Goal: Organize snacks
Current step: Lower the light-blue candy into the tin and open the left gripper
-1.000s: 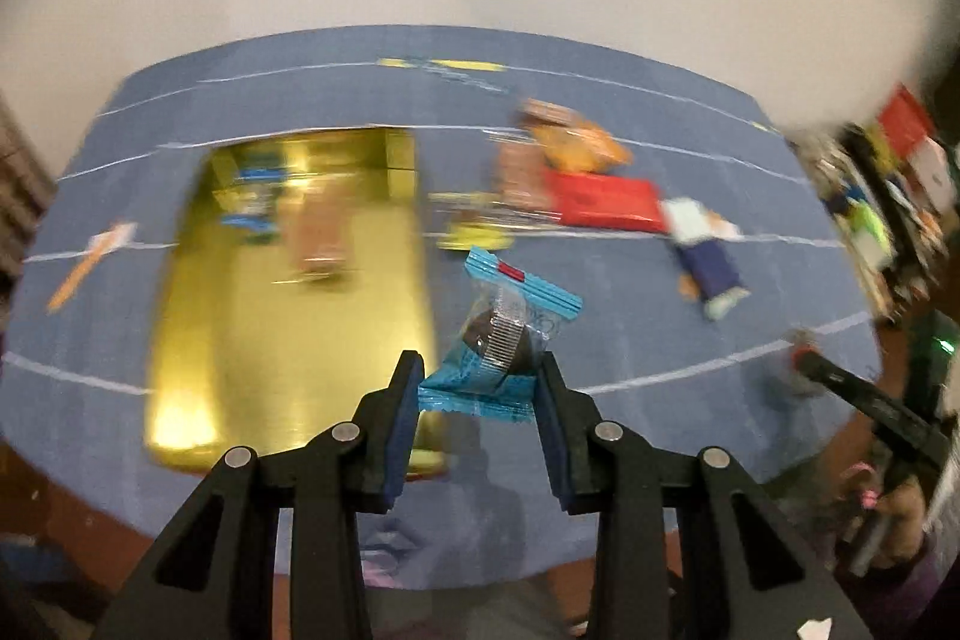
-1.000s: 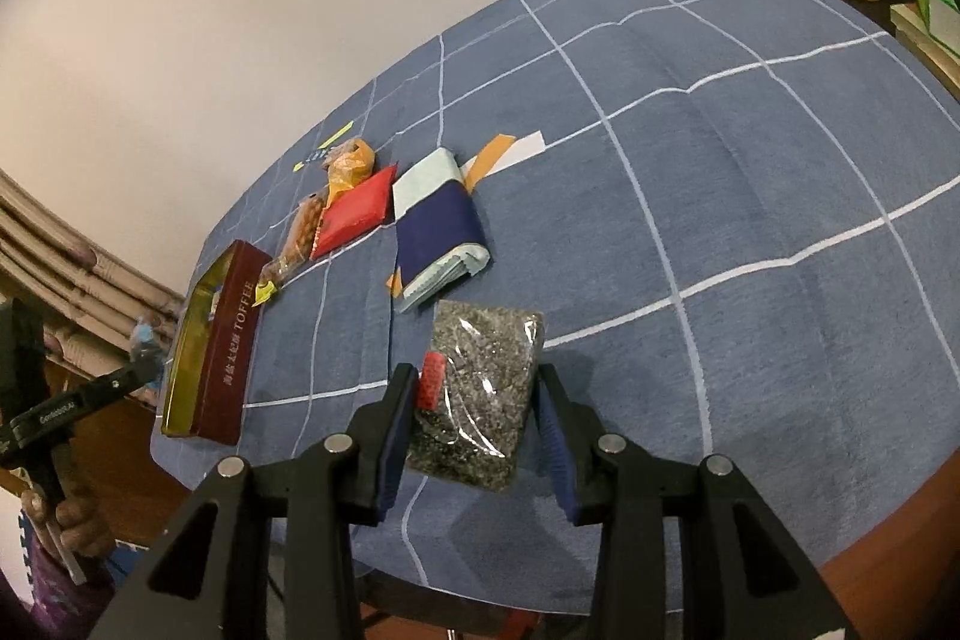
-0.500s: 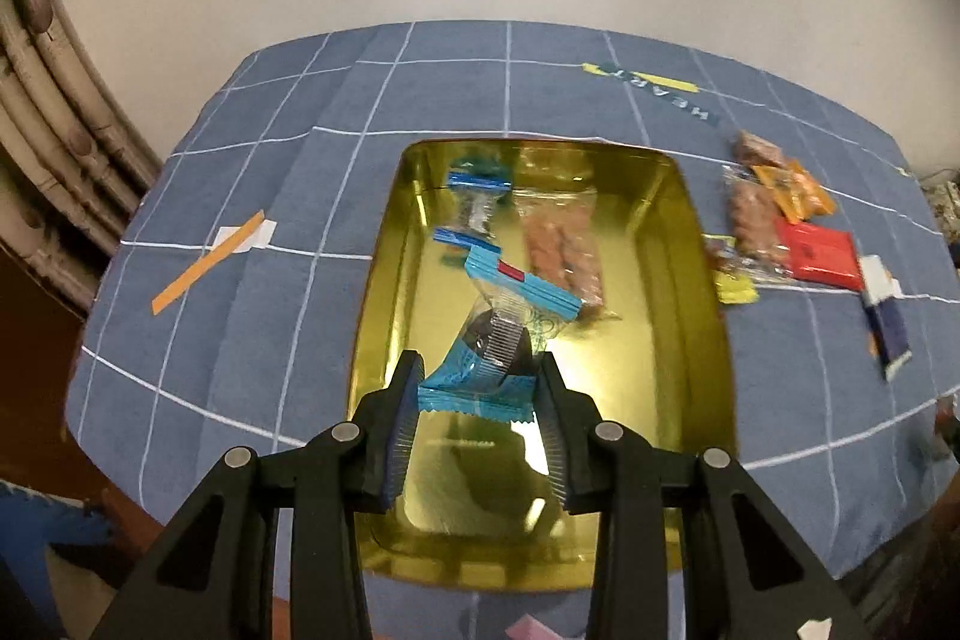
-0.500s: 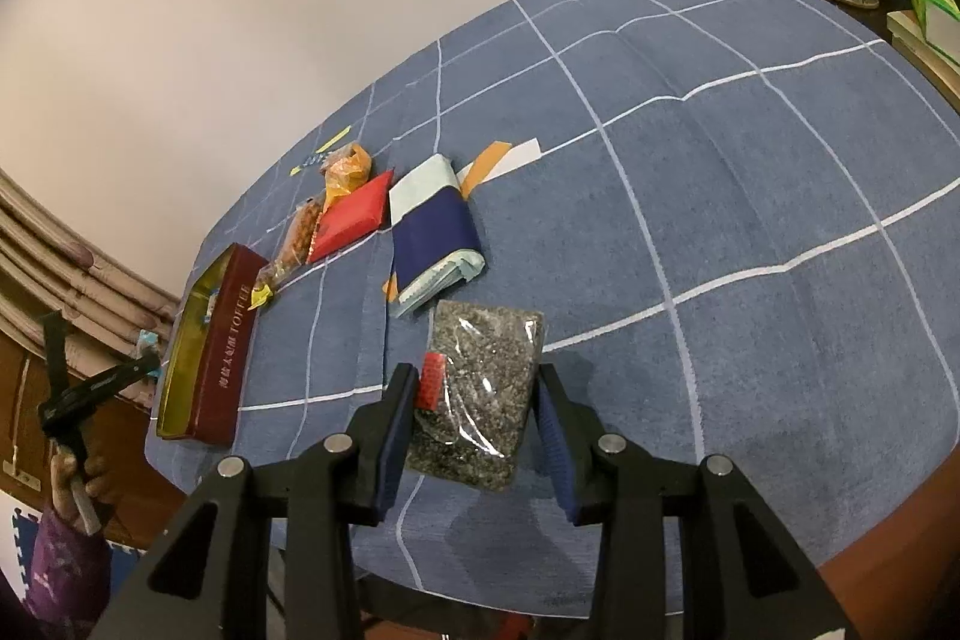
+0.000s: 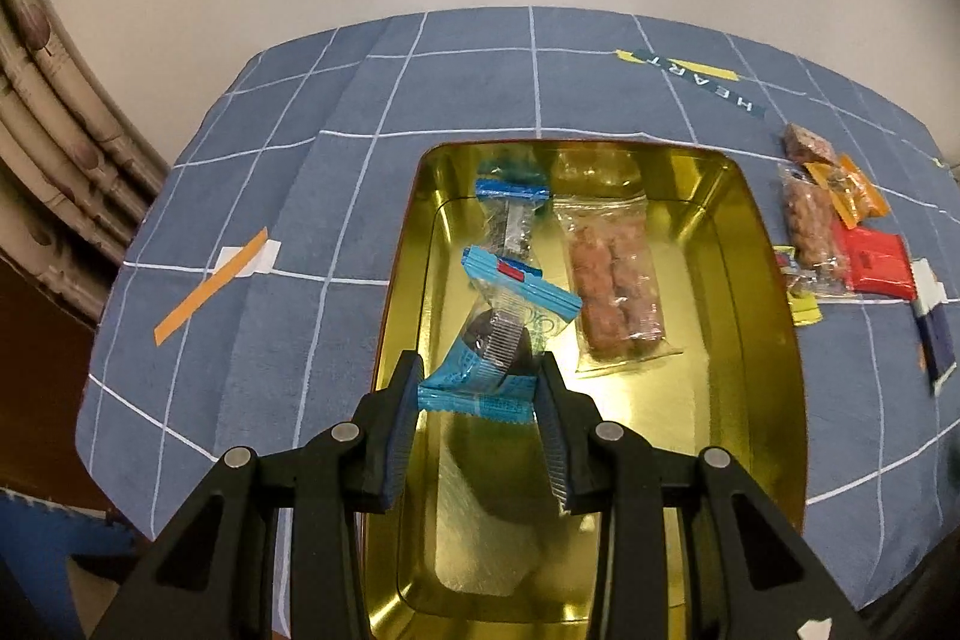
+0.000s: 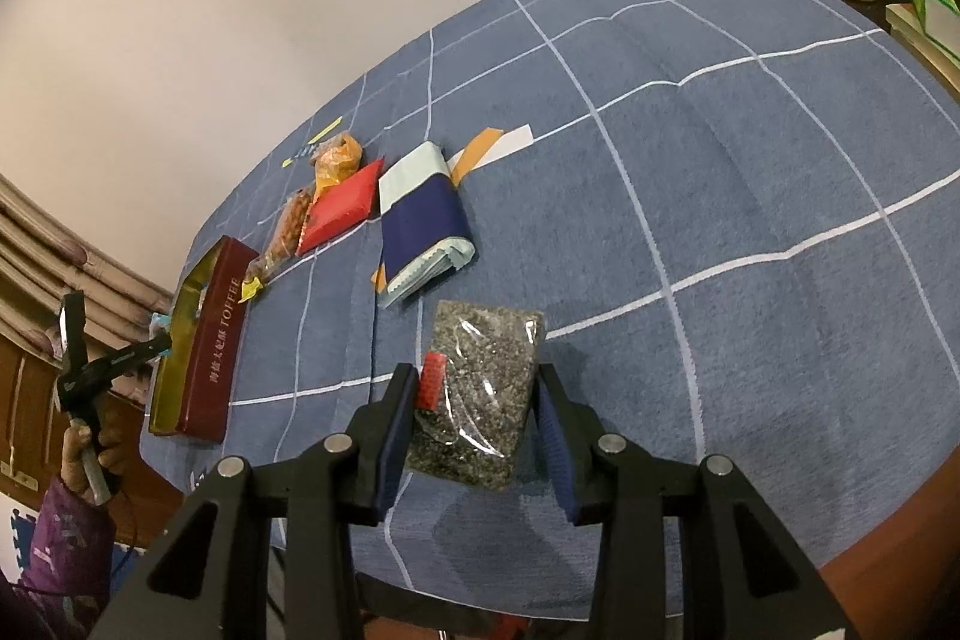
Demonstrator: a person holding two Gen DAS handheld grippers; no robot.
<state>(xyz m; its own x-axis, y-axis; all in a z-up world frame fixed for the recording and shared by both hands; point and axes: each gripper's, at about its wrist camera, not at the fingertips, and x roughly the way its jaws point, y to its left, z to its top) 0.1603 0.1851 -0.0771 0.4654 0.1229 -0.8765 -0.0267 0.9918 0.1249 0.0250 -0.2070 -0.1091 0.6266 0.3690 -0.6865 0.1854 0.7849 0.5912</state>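
A worktop draped in a blue cloth with a white grid carries the sorting job, roughly midway by the look of it. The long gold-lined metal tin with dark red sides lies open at the worktop's left end and already holds two items: a clear packet of brown biscuit-like pieces and a blue-ended clear wrapper beside it at the far end.

Still outside the tin, just beside its right wall, sit a clear bag of brown nuts, a flat red packet, an orange sachet and a navy and pale blue folded packet; a small yellow item by the nuts is too blurred to name.

The left tool points steeply down over the tin's near half, its jaws narrowed onto a blue-and-clear wrapped dark round sweet, which hangs above the gold floor, not yet set down. The right tool tilts down over the worktop's near edge, well apart from the tin, clamped on a clear pouch of dark grey seeds with a red label, held clear of the cloth. A hand in a purple sleeve grips the left tool's handle.
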